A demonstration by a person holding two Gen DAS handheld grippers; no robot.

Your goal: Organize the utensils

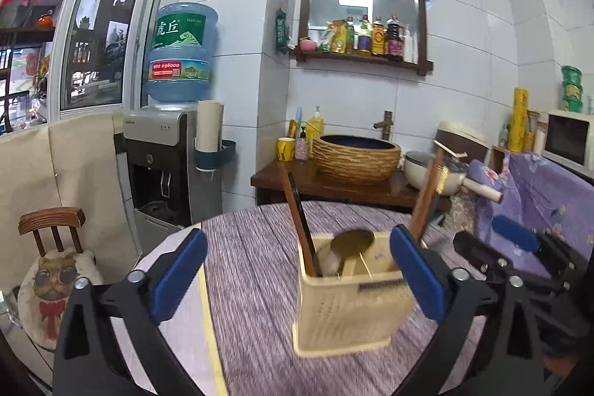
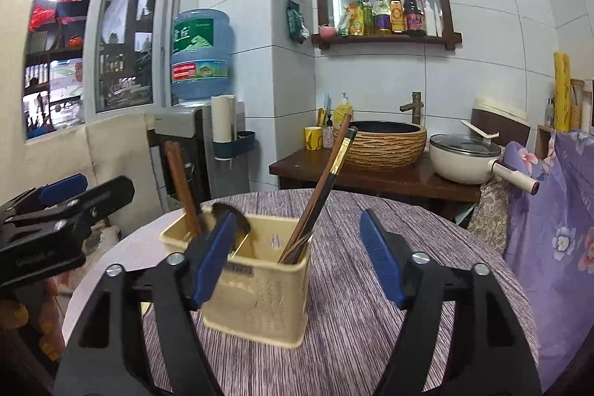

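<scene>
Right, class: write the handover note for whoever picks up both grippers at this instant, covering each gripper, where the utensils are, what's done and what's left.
Left gripper: open, empty, hovering at the cream utensil holder on the round table.
Right gripper: open, empty, at the same holder from the other side.
Utensils: brown chopsticks and a metal spoon stand in one compartment; dark chopsticks with a gold band lean in the other.
Done: every utensil in view is in the holder.
Left: none visible on the table; check outside the frames, otherwise back both grippers away.
</scene>
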